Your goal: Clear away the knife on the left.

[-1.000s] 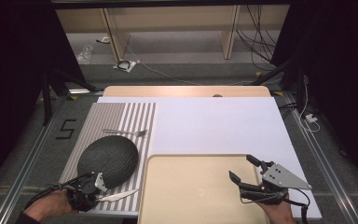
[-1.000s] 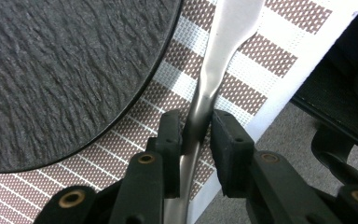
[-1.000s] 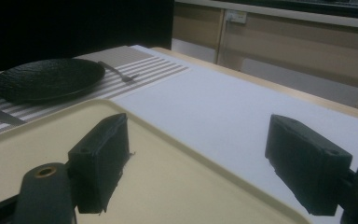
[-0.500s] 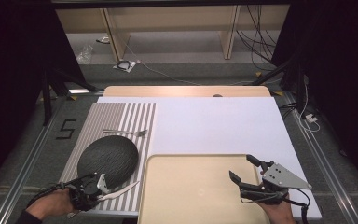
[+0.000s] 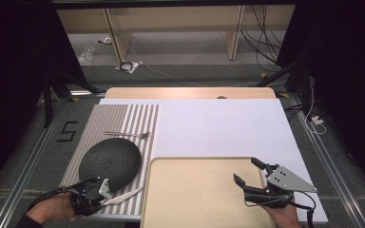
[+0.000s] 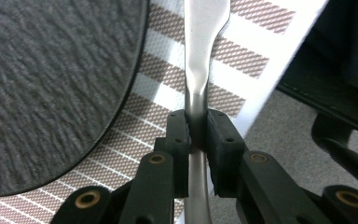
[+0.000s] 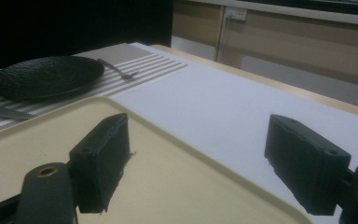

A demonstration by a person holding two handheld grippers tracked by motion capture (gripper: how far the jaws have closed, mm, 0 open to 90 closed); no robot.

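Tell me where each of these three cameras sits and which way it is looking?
High view: fixed above the person's side, looking forward and down on the table; both hands show, with the left gripper and right gripper.
Left gripper view: rides the left gripper, looking along its jaws, shut on the knife.
Right gripper view: rides the right gripper, looking low across the tray; jaws open.
Shared: the black plate and fork show in the high and right gripper views.
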